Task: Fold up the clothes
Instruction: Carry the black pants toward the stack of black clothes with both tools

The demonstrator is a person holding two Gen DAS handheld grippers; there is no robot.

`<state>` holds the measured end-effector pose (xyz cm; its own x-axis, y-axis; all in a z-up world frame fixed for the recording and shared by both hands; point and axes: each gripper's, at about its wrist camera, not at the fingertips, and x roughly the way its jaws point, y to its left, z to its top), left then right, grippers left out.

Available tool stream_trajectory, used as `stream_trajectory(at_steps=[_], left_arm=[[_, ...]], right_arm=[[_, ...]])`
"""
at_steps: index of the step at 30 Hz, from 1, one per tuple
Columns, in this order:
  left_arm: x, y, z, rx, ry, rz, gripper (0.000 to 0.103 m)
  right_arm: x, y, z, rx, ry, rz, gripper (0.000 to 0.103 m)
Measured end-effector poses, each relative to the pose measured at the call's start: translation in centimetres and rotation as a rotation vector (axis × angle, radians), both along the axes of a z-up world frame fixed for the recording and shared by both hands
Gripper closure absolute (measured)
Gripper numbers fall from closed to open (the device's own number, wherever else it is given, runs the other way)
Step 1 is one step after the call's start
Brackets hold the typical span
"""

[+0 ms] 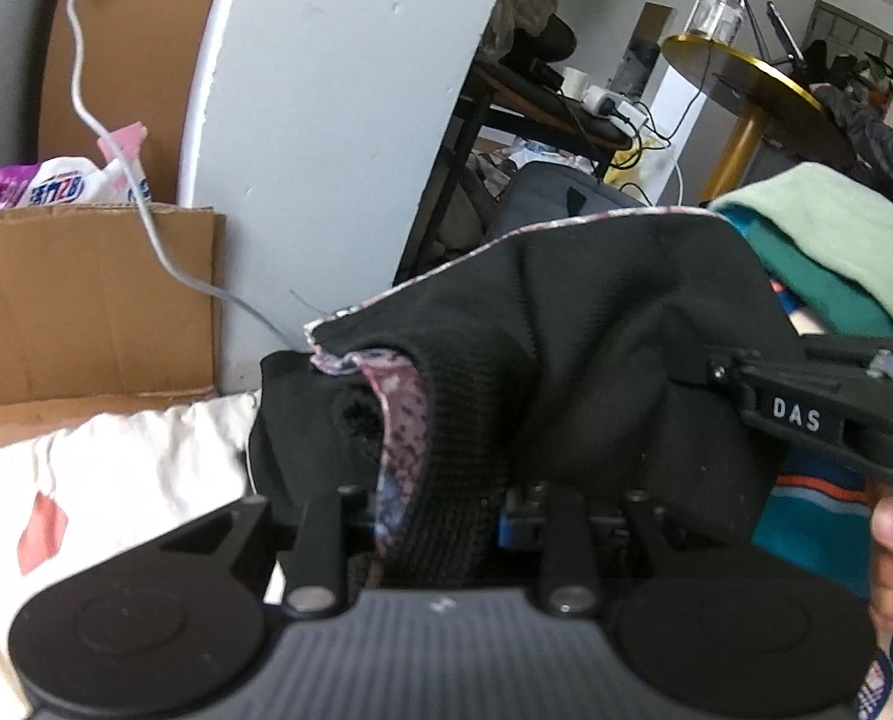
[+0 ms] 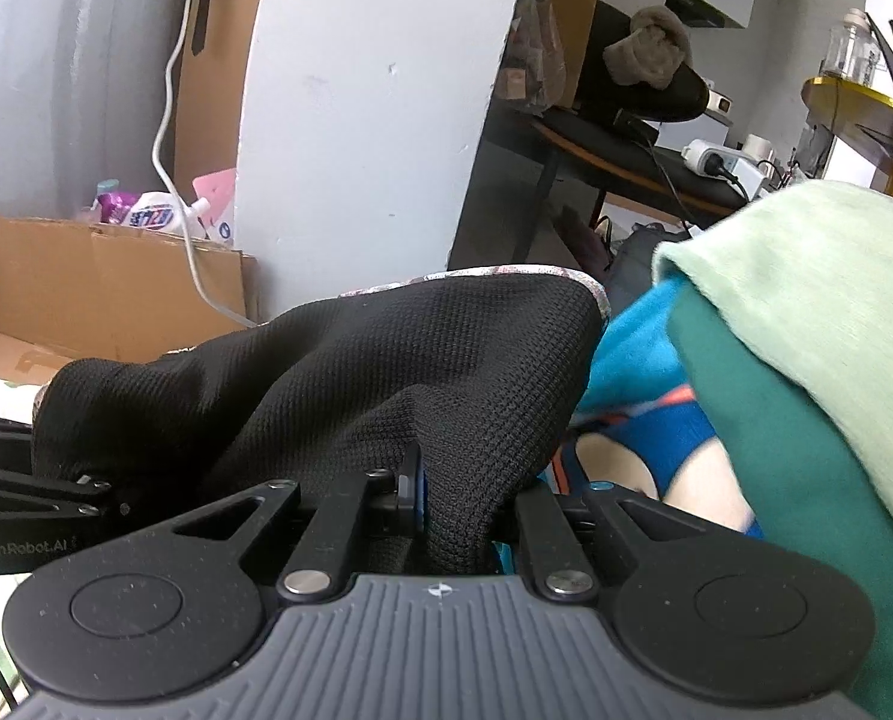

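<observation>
Clearly both the left tongs (image 1: pixel 446 516) and right tongs (image 2: pixel 446 504) were clamped on the black knit garment (image 1: pixel 596 312); soft, light and floppy, it seemed best gripped along its patterned hem.

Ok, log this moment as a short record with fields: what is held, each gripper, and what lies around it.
held item: black knit garment with a pink patterned lining, bunched and lifted between both grippers
left gripper: fingers closed on the garment's ribbed edge
right gripper: fingers closed on the black knit
beside it: pile of clothes, pale green cloth on top, dark green and blue below
behind: white pillar, cardboard box
under the left gripper: white bedding
</observation>
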<state>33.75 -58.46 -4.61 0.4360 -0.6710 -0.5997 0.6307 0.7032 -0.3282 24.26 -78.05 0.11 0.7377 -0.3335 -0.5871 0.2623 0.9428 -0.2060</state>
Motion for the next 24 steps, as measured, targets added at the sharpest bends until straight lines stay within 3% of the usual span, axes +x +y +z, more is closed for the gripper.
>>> stream_trajectory(at_steps=[4, 24], left_arm=[[2.1, -0.7, -1.2, 0.007, 0.006, -0.041, 0.073], [10.4, -2.9, -7.6, 0.046, -0.009, -0.118, 0.073]], right_arm=[[2.4, -1.3, -0.9, 0.031, 0.026, -0.033, 0.094], [14.1, -4.0, -9.2, -0.03, 0.134, 0.005, 0.094]])
